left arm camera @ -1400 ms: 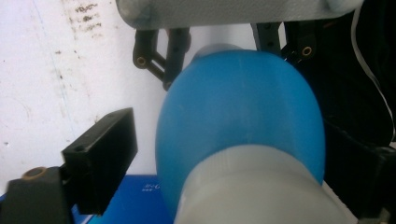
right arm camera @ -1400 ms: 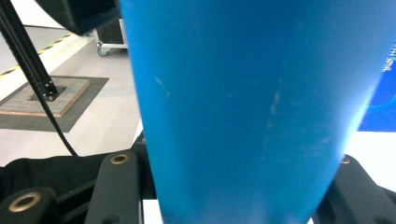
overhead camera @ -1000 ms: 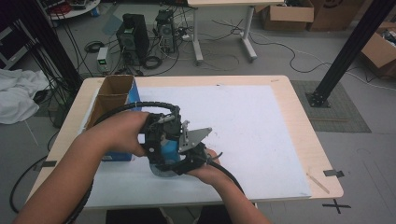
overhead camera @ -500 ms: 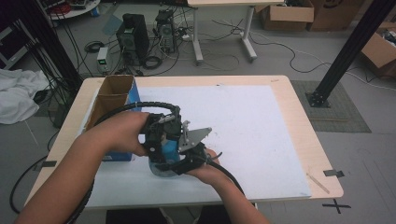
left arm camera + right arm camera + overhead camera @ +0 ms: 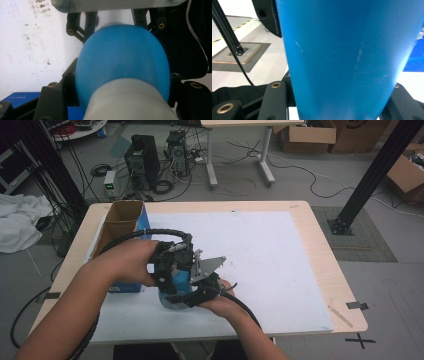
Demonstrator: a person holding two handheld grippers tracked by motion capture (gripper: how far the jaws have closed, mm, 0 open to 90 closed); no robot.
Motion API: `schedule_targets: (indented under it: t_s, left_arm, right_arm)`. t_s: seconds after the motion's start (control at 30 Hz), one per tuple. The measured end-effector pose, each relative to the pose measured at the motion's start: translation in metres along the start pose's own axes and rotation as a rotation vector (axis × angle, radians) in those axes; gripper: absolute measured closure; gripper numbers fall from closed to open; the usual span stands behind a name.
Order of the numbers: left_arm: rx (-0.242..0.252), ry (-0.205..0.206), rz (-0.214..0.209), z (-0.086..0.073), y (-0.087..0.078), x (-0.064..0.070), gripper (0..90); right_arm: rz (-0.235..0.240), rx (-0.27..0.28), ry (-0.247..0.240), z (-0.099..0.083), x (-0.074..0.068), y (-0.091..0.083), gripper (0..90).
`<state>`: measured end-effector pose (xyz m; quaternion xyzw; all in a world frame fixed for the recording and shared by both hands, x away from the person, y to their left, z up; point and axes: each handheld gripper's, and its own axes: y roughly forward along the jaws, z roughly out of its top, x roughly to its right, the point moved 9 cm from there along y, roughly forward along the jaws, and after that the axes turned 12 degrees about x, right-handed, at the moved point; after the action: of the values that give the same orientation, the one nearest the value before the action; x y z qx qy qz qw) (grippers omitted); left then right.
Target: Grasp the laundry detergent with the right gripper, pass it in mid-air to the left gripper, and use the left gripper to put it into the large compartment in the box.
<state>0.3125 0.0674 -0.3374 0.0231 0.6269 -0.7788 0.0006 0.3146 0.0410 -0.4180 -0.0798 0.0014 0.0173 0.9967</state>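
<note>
Right gripper (image 5: 192, 296): nearest the person, its black jaws closed against the blue bottle's (image 5: 347, 57) straight wall, one on each side.
Left gripper (image 5: 167, 270): just behind, jaws clamped around the bottle's rounded shoulder (image 5: 122, 62), next to the pale grey cap (image 5: 127, 102).
Bottle position: held between both grippers above the front-left part of the white sheet (image 5: 260, 245); whether it touches the sheet I cannot tell.
Handling: smooth plastic, faintly scuffed, probably light and slippery; likely thin-walled, so a hard squeeze could dent it.
Best hold: the straight wall for steadying, the ridged cap for turning; the curved shoulder invites sliding.
Beyond: a blue box (image 5: 127, 287) beside the left hand, then an open cardboard box (image 5: 120, 222) at the table's (image 5: 320, 245) far-left corner.
</note>
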Motion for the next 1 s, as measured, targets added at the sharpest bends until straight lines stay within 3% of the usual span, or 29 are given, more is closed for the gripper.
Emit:
schedule_targets:
  t_s: [0.33, 0.8, 0.9, 1.0]
  left_arm:
    - [-0.024, 0.004, 0.023, -0.0003, 0.0007, 0.0006, 38.1]
    - [-0.041, -0.02, 0.013, 0.0014, -0.0063, 0.0033, 39.2]
    - [-0.04, -0.013, 0.015, 0.0044, -0.0083, 0.0043, 39.3]
    - [-0.051, -0.012, 0.016, 0.0057, -0.0089, 0.0042, 39.3]
  right_arm:
    - [-0.005, 0.0, -0.002, -0.0004, 0.0003, 0.001, 47.4]
    - [0.012, 0.014, -0.008, 0.0057, -0.0027, 0.002, 44.8]
    - [0.019, 0.017, -0.005, 0.0069, -0.0042, -0.0007, 41.6]
    - [0.015, 0.015, 0.009, 0.0063, -0.0038, -0.0051, 31.6]
